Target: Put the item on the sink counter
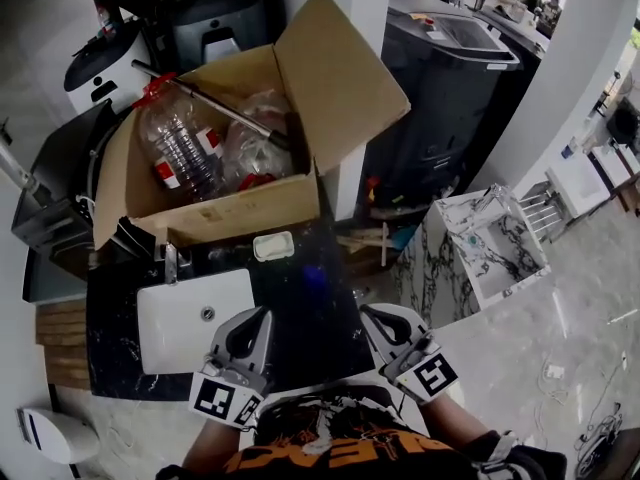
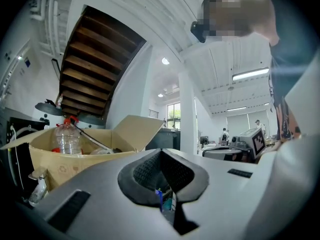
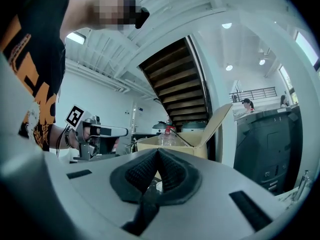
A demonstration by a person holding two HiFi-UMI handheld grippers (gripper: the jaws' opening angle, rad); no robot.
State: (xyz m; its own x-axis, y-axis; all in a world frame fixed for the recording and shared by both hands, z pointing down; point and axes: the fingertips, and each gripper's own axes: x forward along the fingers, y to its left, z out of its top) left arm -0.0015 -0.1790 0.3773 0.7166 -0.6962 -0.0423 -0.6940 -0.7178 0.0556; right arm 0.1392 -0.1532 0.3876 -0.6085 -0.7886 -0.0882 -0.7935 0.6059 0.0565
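Note:
An open cardboard box (image 1: 215, 208) stands at the back of the black sink counter (image 1: 310, 298). Inside it lie a big clear plastic bottle (image 1: 185, 148) with a red cap, crumpled clear bags (image 1: 255, 148) and a thin rod. A small white item (image 1: 273, 245) rests on the counter just in front of the box. The left gripper (image 1: 262, 315) and right gripper (image 1: 366, 314) hover side by side over the counter's near edge, close to the person's body. Both are shut and hold nothing. The box (image 2: 85, 144) and bottle (image 2: 66, 139) appear in the left gripper view, and the box (image 3: 175, 144) shows in the right gripper view.
A white basin (image 1: 190, 318) with a faucet (image 1: 170, 263) is set in the counter's left part. A dark bin (image 1: 450, 88) stands to the right of the box, and a marble-patterned stand (image 1: 480, 248) nearer. White and dark appliances sit at the left.

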